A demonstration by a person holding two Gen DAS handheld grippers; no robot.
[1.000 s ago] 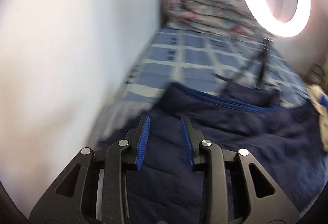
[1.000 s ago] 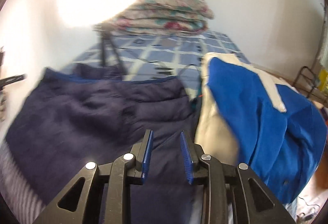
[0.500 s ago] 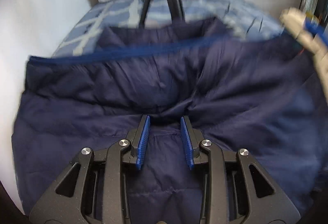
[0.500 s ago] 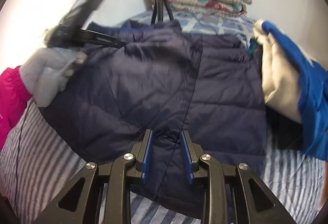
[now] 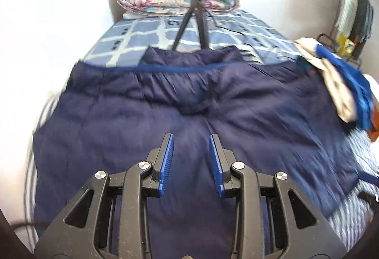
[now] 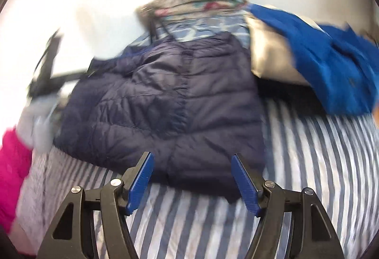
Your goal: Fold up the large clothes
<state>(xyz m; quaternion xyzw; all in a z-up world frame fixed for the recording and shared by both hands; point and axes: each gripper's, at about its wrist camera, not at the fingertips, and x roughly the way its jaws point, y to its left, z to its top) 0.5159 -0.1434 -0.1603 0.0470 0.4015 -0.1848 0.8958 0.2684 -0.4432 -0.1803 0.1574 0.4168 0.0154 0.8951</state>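
We have a navy padded jacket (image 5: 189, 102) spread flat across the middle of the left wrist frame, lying on a striped sheet (image 6: 319, 164) that shows along the lower right of the right wrist frame. A blue and cream garment (image 6: 319, 52) is heaped at the upper right, touching the jacket's far side edge, and a tripod (image 5: 194, 19) stands at the top centre beyond the collar.

Our left tongs (image 5: 191, 159) sit low in the frame over the jacket's middle, jaws partly apart with nothing between them. Our right tongs (image 6: 191, 183) hang over the near hem at the bottom centre, their jaws opening, and no cloth is pinched between them.

To do this step well, we judge that each pair of tongs should take a hem corner rather than the smooth middle, biting through both layers so the slippery padded fabric does not slide out. We keep the two grips level, and we lift clear of the heaped garment so it is not dragged along.
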